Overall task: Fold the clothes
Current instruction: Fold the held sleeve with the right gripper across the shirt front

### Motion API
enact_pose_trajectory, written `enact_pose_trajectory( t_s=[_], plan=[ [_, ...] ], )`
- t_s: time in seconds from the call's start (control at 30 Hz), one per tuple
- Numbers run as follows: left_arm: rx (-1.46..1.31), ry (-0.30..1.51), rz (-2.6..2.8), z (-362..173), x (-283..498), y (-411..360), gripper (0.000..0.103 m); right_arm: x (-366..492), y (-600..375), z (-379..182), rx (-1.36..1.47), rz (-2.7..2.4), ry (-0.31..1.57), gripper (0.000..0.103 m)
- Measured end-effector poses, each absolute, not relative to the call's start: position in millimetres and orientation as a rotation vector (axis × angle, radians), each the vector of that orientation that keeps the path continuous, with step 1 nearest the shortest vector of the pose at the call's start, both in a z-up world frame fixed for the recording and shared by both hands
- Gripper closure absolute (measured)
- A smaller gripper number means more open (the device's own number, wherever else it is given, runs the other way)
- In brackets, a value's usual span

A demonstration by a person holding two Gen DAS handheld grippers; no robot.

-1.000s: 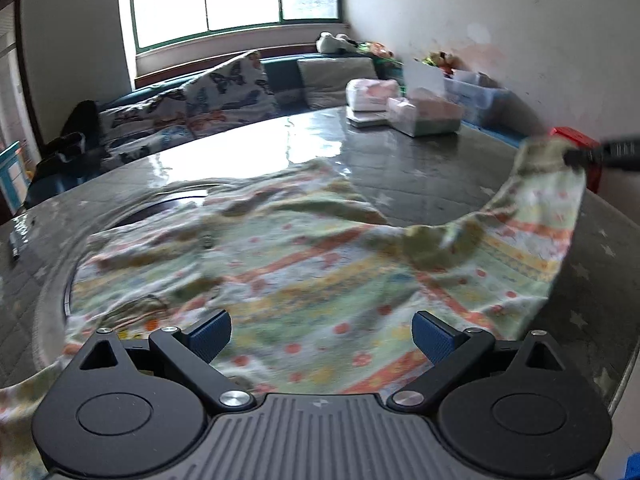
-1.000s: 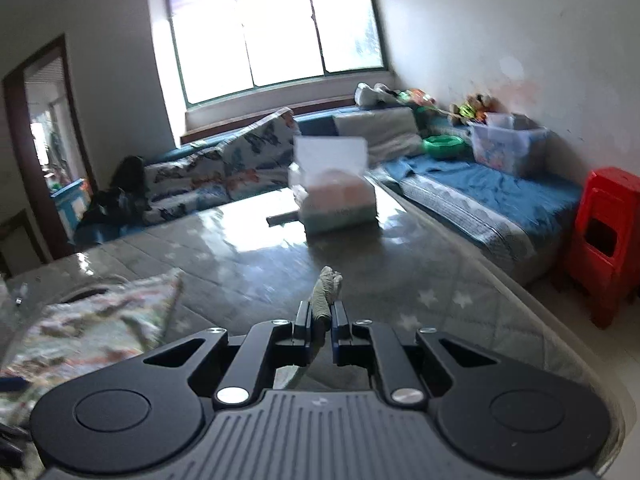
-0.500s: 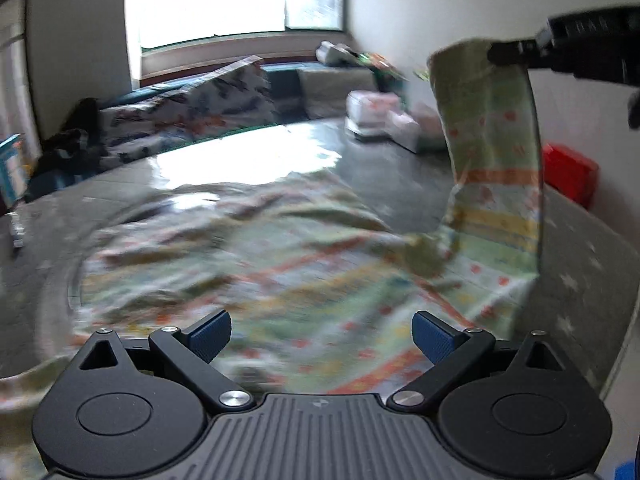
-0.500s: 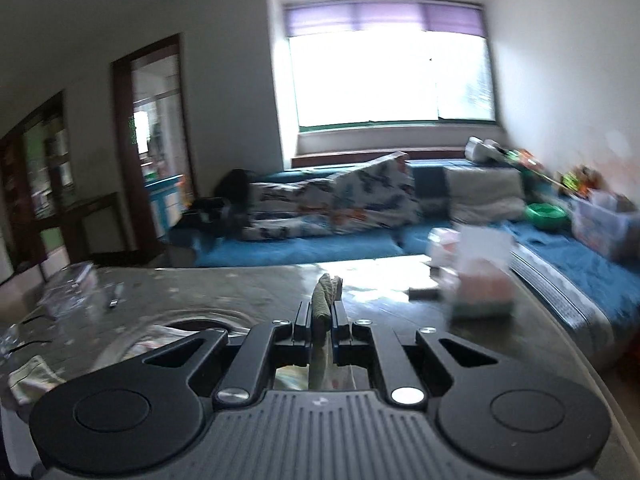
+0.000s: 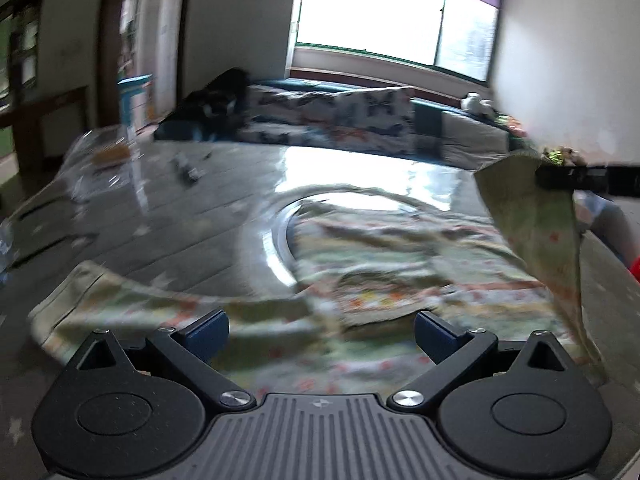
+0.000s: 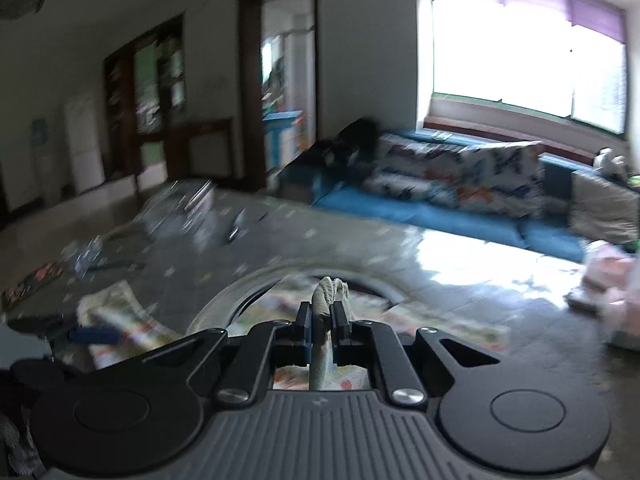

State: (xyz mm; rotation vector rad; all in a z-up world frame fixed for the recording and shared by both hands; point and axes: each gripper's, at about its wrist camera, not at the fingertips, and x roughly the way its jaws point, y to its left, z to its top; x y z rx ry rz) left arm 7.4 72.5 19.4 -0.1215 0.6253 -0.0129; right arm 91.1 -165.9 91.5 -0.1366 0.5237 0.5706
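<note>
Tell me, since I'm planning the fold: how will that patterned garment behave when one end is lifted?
Likely floppy: the patterned garment hangs limp from the right gripper and lies wrinkled on the table. Probably light, since a small pinch holds the raised part. It may slide on that glossy tabletop, so the open left gripper could pin it.

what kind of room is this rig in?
Most likely a home living room: a blue sofa with patterned cushions sits under a wide window, beside a large glossy table holding the patterned garment.
</note>
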Motion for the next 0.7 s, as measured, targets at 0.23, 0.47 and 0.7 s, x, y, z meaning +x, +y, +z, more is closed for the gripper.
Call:
enact_pose_trajectory(
  t_s=[0.23, 0.47, 0.7],
  plan=[
    [-0.149, 0.645, 0.042, 12.4, 5.2, 89.2, 0.002, 80.5, -129.6, 58.1, -0.201, 0.711, 0.623, 0.082],
    [-0.144, 0.621, 0.034, 21.7, 13.9, 85.4, 0.002, 77.7, -160.9, 71.0, -0.23, 0.671, 0.607, 0.082],
    [-0.095, 0.633, -0.072, 21.5, 28.3, 46.3, 0.002, 83.2, -216.0, 38.9, -0.251, 0.533, 0.727, 0.081]
  ],
)
